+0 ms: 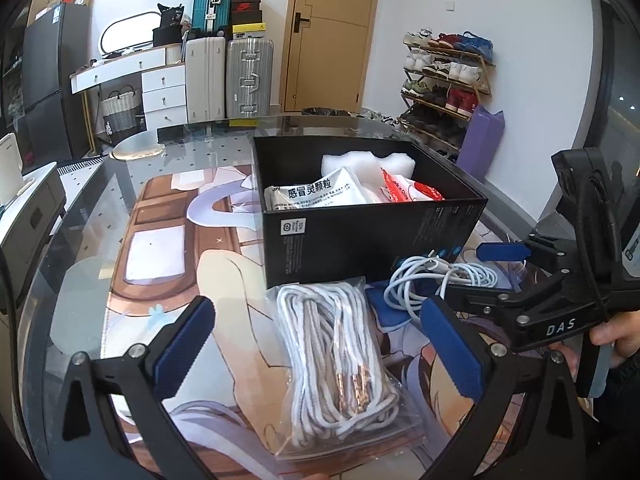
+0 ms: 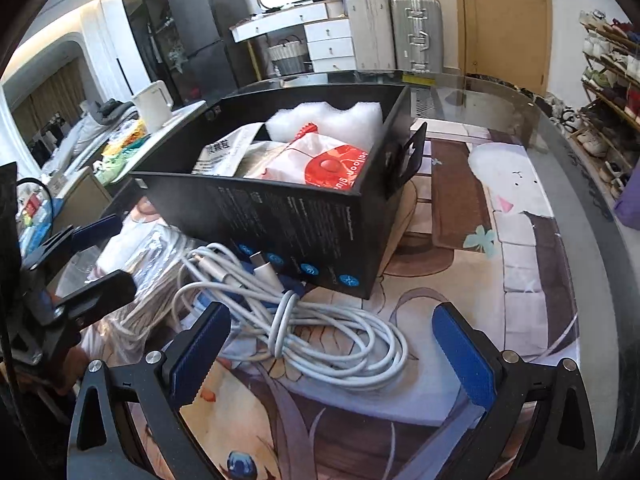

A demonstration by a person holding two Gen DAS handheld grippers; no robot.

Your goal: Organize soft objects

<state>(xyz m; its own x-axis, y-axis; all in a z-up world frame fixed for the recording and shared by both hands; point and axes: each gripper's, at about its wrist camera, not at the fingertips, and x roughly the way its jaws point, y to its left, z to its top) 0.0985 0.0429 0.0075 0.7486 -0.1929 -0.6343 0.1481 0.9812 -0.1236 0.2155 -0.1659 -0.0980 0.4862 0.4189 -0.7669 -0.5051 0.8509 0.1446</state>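
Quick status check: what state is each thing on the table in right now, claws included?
Box: open, partly filled.
Rope bag: sealed, flat on mat, outside box.
Cable: coiled, loose on mat, outside box.
Left claw: open around rope bag.
Right claw: open over cable.

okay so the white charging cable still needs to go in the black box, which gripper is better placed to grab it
Right. The coiled white cable lies directly between the right gripper's open jaws, just in front of the black box. The left gripper is open too, but lined up over the bagged white rope instead.
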